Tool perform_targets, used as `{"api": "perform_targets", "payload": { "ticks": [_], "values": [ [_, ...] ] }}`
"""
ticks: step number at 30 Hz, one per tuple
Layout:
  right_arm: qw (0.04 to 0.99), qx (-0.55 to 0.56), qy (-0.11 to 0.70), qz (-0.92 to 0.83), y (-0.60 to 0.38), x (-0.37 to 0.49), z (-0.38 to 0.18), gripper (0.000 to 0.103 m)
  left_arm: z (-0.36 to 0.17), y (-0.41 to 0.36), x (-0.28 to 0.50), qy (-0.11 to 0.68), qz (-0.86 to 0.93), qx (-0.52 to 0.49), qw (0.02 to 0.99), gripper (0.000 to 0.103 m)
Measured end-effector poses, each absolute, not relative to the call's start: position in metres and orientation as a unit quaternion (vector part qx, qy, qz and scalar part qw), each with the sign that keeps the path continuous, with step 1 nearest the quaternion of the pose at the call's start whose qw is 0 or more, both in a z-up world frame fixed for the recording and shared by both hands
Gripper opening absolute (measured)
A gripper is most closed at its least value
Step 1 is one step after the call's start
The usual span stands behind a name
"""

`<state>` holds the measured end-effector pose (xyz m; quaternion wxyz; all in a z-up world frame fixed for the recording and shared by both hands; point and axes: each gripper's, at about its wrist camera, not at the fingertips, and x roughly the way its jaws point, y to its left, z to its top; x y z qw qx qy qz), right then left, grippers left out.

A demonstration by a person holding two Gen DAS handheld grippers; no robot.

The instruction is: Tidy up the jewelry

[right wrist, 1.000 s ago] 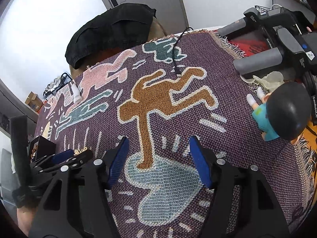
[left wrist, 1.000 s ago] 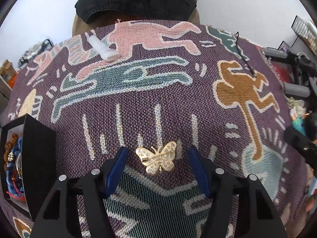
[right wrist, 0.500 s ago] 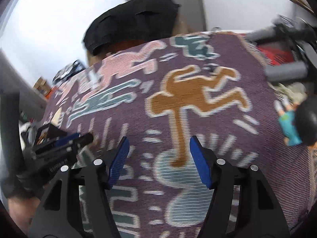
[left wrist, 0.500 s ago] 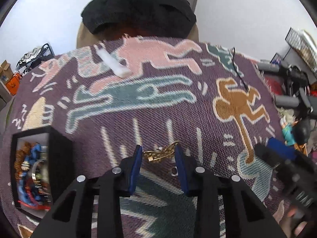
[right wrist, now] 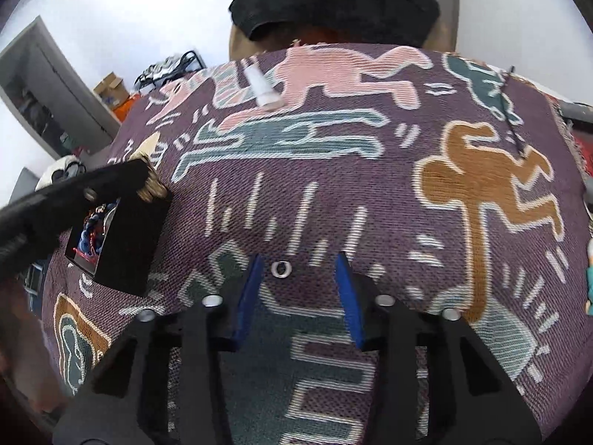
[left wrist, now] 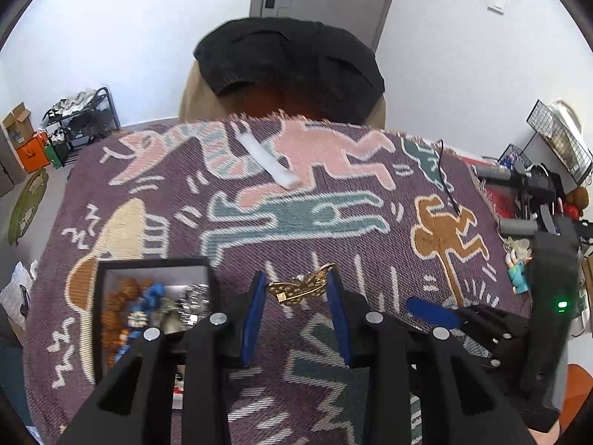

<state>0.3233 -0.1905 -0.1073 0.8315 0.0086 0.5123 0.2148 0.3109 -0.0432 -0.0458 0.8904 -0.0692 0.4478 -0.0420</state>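
- My left gripper [left wrist: 296, 291] clenches the brooch [left wrist: 302, 287], lifted clear; next: carry it over the box [left wrist: 155, 263].
- My right gripper [right wrist: 296, 285], jaws just narrowing but empty, straddles the ring [right wrist: 280, 269]; next: pinch it.

White tube [left wrist: 267, 159] on patterned blanket [left wrist: 333, 244]; toy figure [left wrist: 517, 270], possibly, at edge.

Table under a purple figure-patterned woven cloth [left wrist: 333, 259], black jewelry box [left wrist: 111, 270] near left, white tube [left wrist: 268, 161] far, small silver ring [right wrist: 280, 269] near, black cable [left wrist: 444, 181] far right.

Black box [left wrist: 100, 315] front corner hidden behind left tongs [left wrist: 296, 289], contents [left wrist: 148, 307] indistinct
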Motion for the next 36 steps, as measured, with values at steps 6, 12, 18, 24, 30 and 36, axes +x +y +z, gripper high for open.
{"api": "perform_targets", "payload": {
  "ticks": [6, 12, 18, 24, 30, 36],
  "values": [
    [0.826, -0.024, 0.522, 0.209, -0.172, 0.326, -0.113, 0.031, -0.03, -0.019, 0.301, 0.433, -0.034, -0.079, 0.897, 0.032],
    [0.817, -0.056, 0.541, 0.193, -0.154, 0.326, -0.128, 0.02, -0.025, 0.006, 0.291, 0.427, -0.028, -0.093, 0.899, 0.032],
    [0.823, -0.07, 0.536, 0.177, -0.148, 0.326, -0.129, 0.014, -0.025, 0.027, 0.279, 0.423, -0.028, -0.102, 0.9, 0.032],
    [0.835, -0.057, 0.514, 0.185, -0.149, 0.318, -0.108, 0.014, -0.032, 0.039, 0.269, 0.428, -0.032, -0.107, 0.897, 0.032],
    [0.853, -0.046, 0.479, 0.203, -0.143, 0.304, -0.07, 0.014, -0.049, 0.044, 0.263, 0.441, -0.036, -0.106, 0.89, 0.066],
    [0.856, -0.047, 0.457, 0.237, -0.117, 0.288, -0.047, 0.014, -0.037, 0.064, 0.244, 0.4, -0.029, -0.123, 0.908, 0.095]
  ]
}}
